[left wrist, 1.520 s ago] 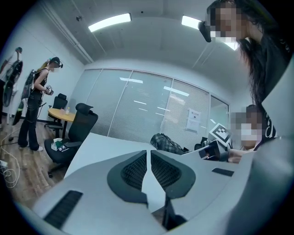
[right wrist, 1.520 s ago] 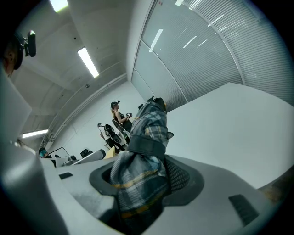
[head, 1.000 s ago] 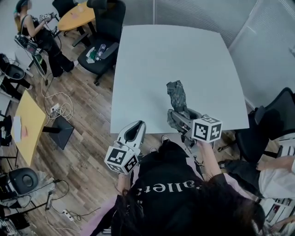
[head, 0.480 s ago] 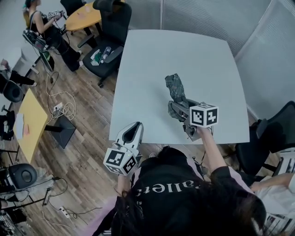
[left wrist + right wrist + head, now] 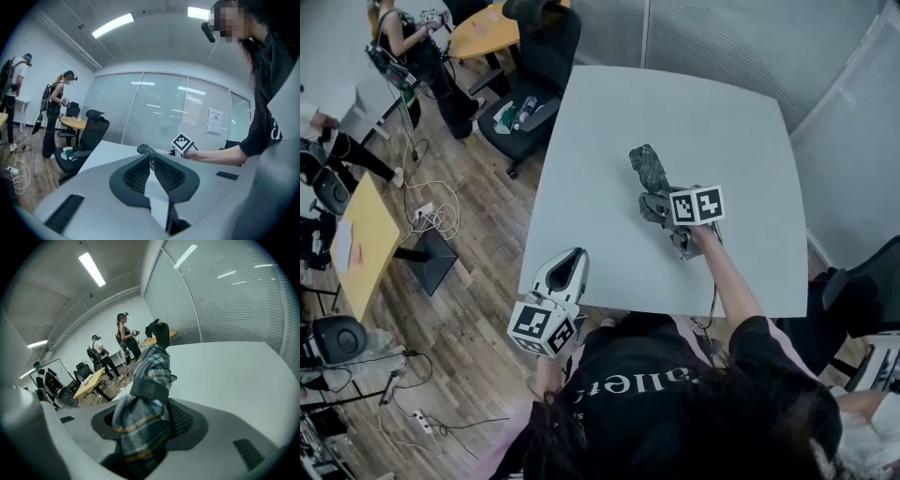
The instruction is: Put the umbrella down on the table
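A folded plaid umbrella (image 5: 648,171) is over the middle of the white table (image 5: 600,112), its black end pointing away from me. My right gripper (image 5: 657,208) is shut on its near end, and in the right gripper view the fabric (image 5: 149,376) fills the space between the jaws. Whether the umbrella touches the tabletop I cannot tell. My left gripper (image 5: 570,261) hangs at the table's near left edge with its jaws together and nothing in them. In the left gripper view (image 5: 151,158) it points across the table at the umbrella (image 5: 144,149).
A black office chair (image 5: 534,75) stands at the table's far left corner, another (image 5: 862,300) at the right. Yellow tables (image 5: 361,239), cables on the wood floor and people (image 5: 408,42) are at the left. A blinds-covered glass wall (image 5: 722,37) runs behind the table.
My right gripper has carried the umbrella from the table's near edge out over its middle. My left gripper has stayed at the near left edge.
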A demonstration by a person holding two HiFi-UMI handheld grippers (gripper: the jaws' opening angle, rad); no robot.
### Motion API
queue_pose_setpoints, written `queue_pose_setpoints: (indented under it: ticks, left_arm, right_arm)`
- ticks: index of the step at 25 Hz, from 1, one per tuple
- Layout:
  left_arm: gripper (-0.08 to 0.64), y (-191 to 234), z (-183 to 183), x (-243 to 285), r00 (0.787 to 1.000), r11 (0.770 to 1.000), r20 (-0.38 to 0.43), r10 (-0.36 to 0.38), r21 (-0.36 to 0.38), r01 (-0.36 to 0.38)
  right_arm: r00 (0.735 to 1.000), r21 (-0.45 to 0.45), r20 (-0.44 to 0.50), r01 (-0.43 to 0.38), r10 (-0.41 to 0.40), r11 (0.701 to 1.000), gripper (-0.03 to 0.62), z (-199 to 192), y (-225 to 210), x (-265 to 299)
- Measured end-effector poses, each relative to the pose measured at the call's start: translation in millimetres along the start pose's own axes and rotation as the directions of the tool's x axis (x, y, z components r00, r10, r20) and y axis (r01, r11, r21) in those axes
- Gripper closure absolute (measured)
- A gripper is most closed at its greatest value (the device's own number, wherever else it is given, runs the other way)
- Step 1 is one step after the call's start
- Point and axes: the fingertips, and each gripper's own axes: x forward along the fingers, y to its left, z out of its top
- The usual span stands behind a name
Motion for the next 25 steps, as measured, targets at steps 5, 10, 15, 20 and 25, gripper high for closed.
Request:
queue_pose_setpoints:
  ticks: [5,10,15,20,25]
  left_arm:
    - [0.517,11,5,12,0.999,0.999,-0.005,0.035,-0.004,-0.035]
    - [0.517,16,6,19,0.997,0.997,-0.019,0.073,-0.001,-0.073]
    - [0.516,20,6,23,0.993,0.994,-0.039,0.113,-0.007,-0.113]
    - [0.515,24,2,20,0.987,0.989,-0.063,0.147,-0.013,-0.148]
    - [0.516,30,-5,17,0.982,0.984,-0.078,0.172,-0.021,-0.175]
  right_arm:
    - [0.998,0.001,-0.070,0.000,0.000,1.000,0.364,4,-32,48]
    - [0.992,-0.030,-0.128,0.016,-0.020,0.999,0.364,1,-59,85]
    - [0.980,-0.063,-0.191,0.042,-0.053,0.997,0.364,-8,-82,116]
    - [0.967,-0.073,-0.240,0.073,-0.089,0.995,0.364,-21,-97,139]
    - [0.959,-0.091,-0.260,0.090,-0.111,0.992,0.364,-33,-107,156]
